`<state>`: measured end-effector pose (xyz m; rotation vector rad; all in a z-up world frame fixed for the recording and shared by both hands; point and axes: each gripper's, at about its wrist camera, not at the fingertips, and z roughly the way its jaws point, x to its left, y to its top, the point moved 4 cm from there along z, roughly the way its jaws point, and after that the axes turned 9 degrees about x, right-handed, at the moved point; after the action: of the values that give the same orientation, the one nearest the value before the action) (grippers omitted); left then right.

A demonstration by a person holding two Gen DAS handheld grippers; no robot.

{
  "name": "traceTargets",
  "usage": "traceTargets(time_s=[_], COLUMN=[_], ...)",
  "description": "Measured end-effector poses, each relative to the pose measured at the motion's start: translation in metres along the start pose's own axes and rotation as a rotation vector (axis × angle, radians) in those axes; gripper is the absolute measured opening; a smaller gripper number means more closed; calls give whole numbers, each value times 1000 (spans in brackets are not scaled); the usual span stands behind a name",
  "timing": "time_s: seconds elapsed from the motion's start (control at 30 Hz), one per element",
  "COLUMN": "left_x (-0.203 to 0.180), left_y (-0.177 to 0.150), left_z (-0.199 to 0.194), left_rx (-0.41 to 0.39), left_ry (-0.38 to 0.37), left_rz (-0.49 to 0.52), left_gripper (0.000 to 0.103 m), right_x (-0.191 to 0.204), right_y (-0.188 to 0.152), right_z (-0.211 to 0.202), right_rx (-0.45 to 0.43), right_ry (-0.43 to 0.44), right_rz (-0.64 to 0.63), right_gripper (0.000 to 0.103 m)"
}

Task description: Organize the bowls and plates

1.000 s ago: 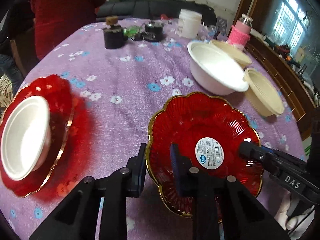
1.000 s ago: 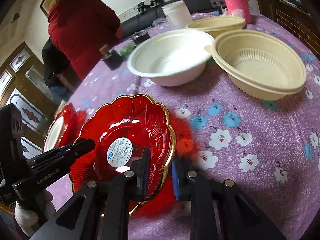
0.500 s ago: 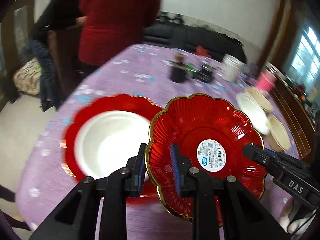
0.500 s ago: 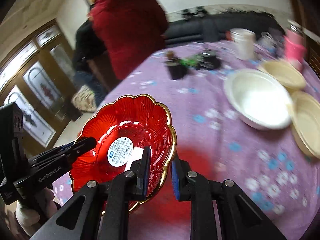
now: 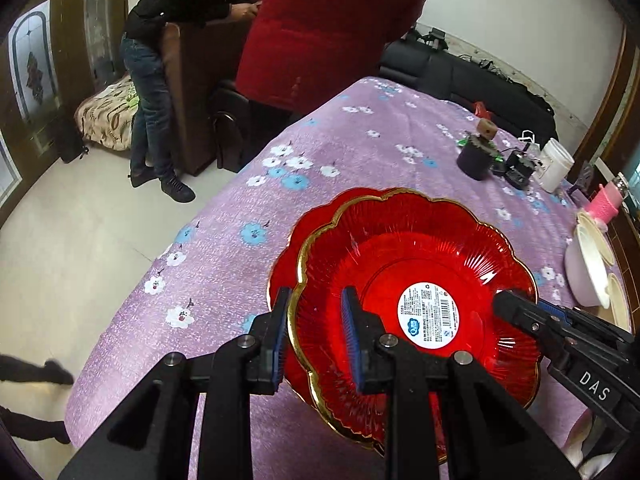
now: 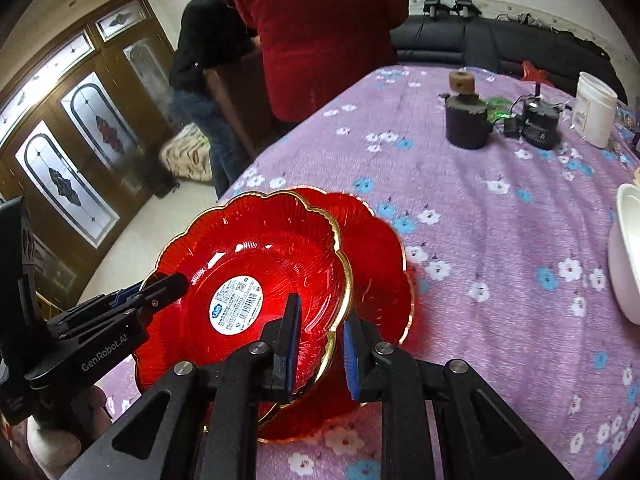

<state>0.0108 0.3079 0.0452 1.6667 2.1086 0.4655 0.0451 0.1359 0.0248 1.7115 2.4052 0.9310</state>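
A red gold-rimmed plate (image 5: 400, 248) (image 6: 260, 240) with a white sticker is held off the table by both grippers. My left gripper (image 5: 316, 340) is shut on its left rim and shows in the right wrist view as well (image 6: 168, 286). My right gripper (image 6: 320, 340) is shut on the right rim, and its tip (image 5: 516, 308) reaches in over the opposite side in the left wrist view. Directly under the held plate, a second red plate (image 5: 282, 264) (image 6: 380, 264) lies on the purple flowered tablecloth (image 5: 340, 152); only its outer edge shows.
A white bowl (image 5: 580, 276) (image 6: 624, 256) and beige bowls (image 5: 618, 300) sit at the right, with a pink bottle (image 5: 608, 204) behind them. A dark cup (image 6: 466, 124) and white jar (image 6: 594, 108) stand at the back. Two people (image 6: 320, 32) stand beyond the table's far left edge.
Both grippers carried the red plate leftward across the table. It now hangs over the other red plate, and the white bowl seen in that plate is covered from view.
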Motion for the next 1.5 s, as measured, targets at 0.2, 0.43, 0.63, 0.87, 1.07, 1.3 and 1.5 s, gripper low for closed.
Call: traceTargets(time_s=[0.2,0.43,0.63,0.87,1.07,1.3,1.5], left_x=[-4,-6,-1,2,-28,-77,-110], left_y=[1,0,-2,-16,-31,-52,-69], left_z=[9,3,-14,-53,-75,-80,-72], left_rx=[-9,-9,-44,-118,-134,-100,-62], left_ry=[25,-8,-10,-89,-171,-241,-275], left_rz=[33,33,-3,-83,-46,38,103], left_gripper=[28,52,62,73,76,77,77], right_x=[-1,3,5,-11,-36,-90,-163], right_y=[2,1,1,-6,-31,-67,-87], right_z=[8,7,-7,-42,-59,-75,-99], right_rx=[2,-33,-106,-183,-194,-183,-215], right_ry=[-40,-89,-118,-98,-96,-114,-141], right_rz=[-22,-49,-52,-5,38,156,357], right_gripper=[21,21,29,39,45,45,44])
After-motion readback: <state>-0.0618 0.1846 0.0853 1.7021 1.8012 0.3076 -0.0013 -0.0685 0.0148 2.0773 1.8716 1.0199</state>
